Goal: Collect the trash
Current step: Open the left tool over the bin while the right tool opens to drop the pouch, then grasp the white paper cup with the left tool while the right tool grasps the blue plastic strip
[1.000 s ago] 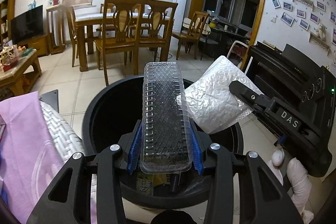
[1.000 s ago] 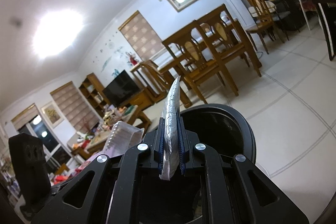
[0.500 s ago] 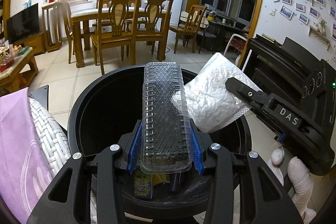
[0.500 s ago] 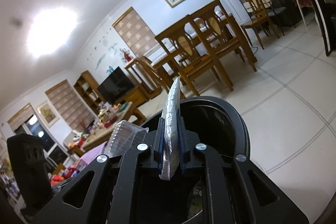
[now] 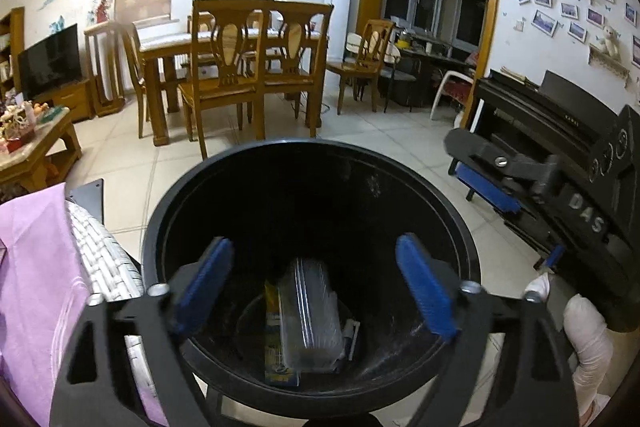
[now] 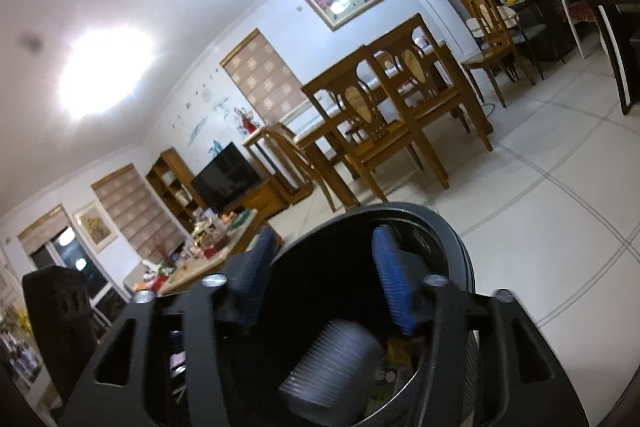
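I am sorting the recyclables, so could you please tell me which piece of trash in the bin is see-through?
The clear ribbed plastic tray lying at the bottom of the round black bin; the yellow-and-blue printed packet beside it is opaque.

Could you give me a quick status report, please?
Left gripper and right gripper opening, nothing between them. Plastic tray inside the bin. Nothing in the way.

One black bin (image 5: 448,211), two grippers, one clear plastic tray (image 5: 310,311)

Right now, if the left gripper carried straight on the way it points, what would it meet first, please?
Probably the clear plastic tray lying in the black bin; the left gripper, jaws opening and empty, aims down into it, though depth is unclear.
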Action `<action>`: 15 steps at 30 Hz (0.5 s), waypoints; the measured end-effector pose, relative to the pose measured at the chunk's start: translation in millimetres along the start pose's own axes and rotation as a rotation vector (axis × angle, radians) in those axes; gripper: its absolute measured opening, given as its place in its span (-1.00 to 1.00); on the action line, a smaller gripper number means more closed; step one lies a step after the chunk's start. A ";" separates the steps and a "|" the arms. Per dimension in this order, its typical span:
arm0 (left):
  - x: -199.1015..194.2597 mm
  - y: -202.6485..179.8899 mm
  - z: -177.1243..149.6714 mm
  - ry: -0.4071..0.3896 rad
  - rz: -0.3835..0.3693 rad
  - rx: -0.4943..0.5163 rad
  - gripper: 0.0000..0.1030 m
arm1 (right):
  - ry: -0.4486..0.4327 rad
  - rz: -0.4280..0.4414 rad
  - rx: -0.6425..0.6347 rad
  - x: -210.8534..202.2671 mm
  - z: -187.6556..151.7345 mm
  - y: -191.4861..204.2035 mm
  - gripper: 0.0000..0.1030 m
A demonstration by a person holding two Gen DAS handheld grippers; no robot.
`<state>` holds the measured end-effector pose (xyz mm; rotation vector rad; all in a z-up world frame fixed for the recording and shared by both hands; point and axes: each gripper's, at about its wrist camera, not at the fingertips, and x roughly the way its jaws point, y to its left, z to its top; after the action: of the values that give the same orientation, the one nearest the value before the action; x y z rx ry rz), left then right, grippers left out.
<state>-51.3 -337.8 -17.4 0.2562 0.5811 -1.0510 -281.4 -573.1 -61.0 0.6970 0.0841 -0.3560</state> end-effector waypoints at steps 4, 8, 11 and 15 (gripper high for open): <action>1.6 -1.3 -0.9 0.003 0.013 0.004 0.87 | -0.015 -0.002 0.020 -2.3 -0.1 -1.8 0.45; 4.3 -0.9 -0.4 0.012 0.018 0.009 0.90 | -0.012 -0.007 0.045 -2.1 -0.4 -4.4 0.66; 6.1 -0.6 -0.2 0.024 0.016 0.004 0.90 | 0.002 -0.006 0.055 -0.7 1.0 -4.6 0.72; 1.6 1.9 -0.3 0.017 0.006 -0.010 0.90 | 0.017 -0.006 0.064 1.0 1.1 -0.7 0.81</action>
<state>-49.1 -337.9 -18.7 0.2581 0.6006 -1.0408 -280.8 -574.5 -60.8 0.7631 0.0911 -0.3600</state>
